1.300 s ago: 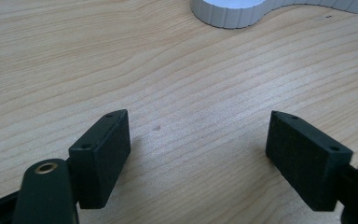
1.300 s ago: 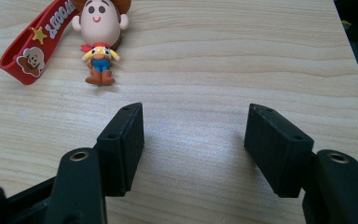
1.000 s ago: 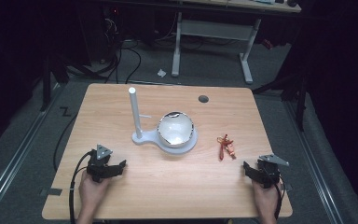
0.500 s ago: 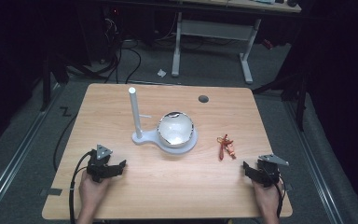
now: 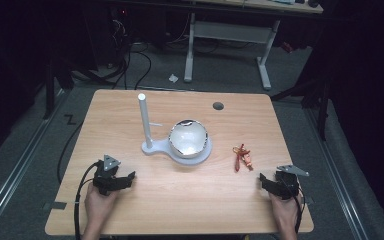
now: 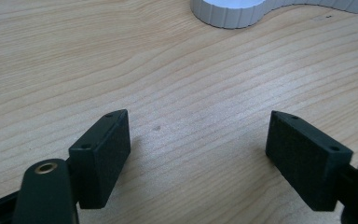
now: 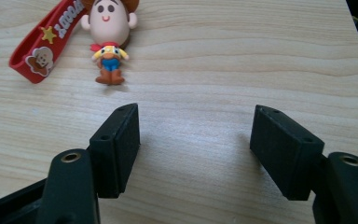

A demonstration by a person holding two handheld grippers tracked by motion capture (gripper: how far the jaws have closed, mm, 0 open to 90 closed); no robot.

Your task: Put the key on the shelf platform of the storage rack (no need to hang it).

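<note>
Right gripper [image 7: 193, 154]: jaws have just been opening, nothing between them, low over the table [image 5: 130, 210].
Left gripper [image 6: 198, 161]: spread, empty.
Keychain [image 7: 106, 44]: at 11 o'clock of the right gripper, near, flat on the wood. 1 rubbery figure, 1 red strap [image 7: 51, 42]. Likely light, soft, grippy; pinch the figure's body across its sides.
Stand [image 5: 177, 147]: farther, center.

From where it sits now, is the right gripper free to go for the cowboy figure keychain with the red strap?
Probably yes: the right gripper is open, nothing between its fingers, with bare wooden table up to the cowboy figure keychain.
</note>
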